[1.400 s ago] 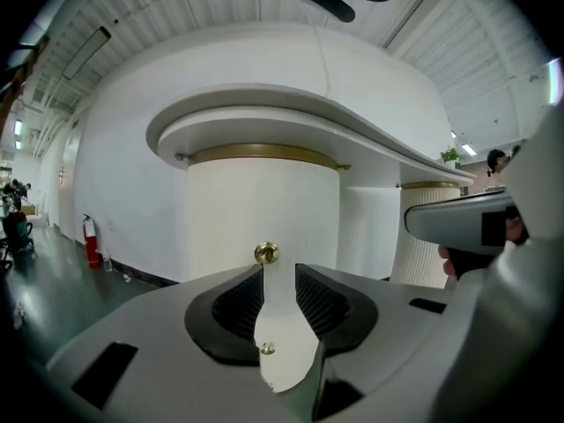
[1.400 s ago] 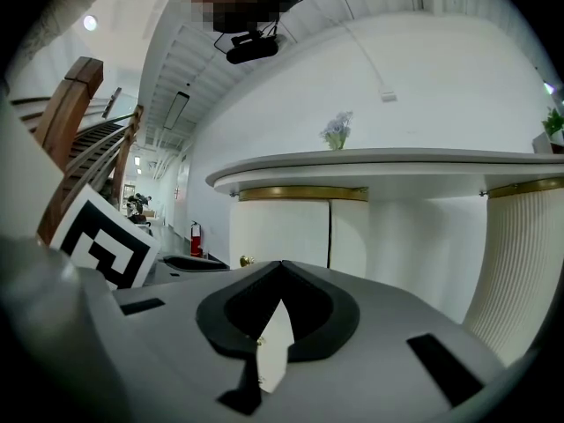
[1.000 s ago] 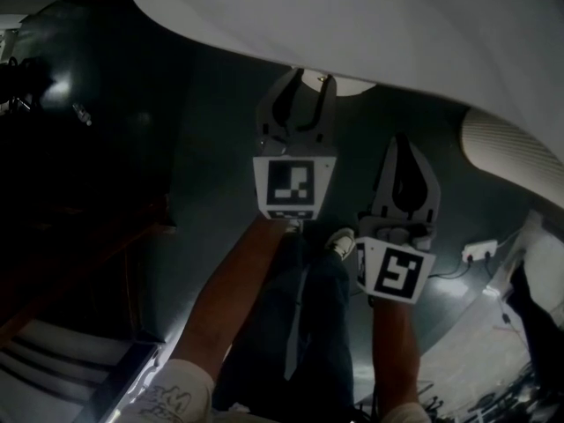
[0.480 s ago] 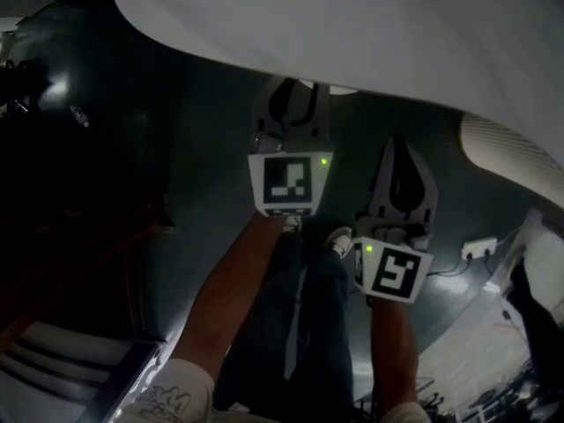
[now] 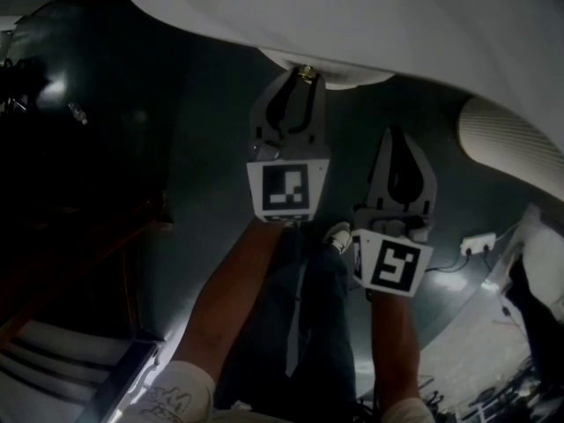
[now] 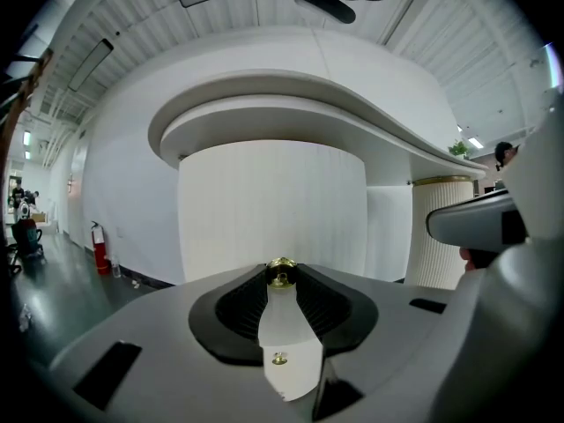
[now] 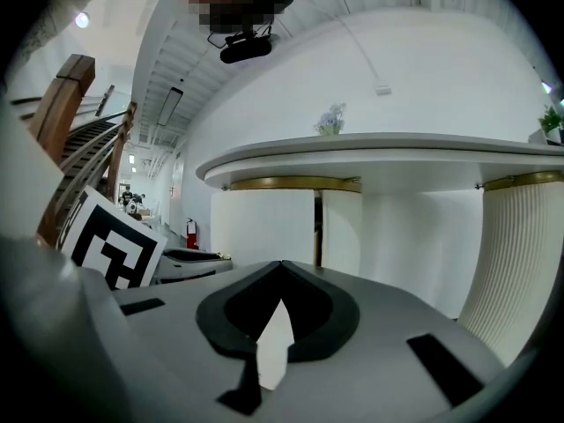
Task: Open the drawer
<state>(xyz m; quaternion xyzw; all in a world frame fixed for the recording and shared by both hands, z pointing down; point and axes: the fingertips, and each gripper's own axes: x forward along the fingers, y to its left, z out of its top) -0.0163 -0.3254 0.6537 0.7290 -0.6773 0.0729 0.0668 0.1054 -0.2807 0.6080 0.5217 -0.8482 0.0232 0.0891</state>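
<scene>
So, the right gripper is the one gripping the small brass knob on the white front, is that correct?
Not quite: the left gripper, whose jaws have just been closing, grips the small brass knob on the white front, as the left gripper view shows.

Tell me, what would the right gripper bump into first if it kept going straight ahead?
Probably the curved white panel below the countertop. Nothing shows between it and the right gripper with its closed fingers, though the depth is hard to judge.
</scene>
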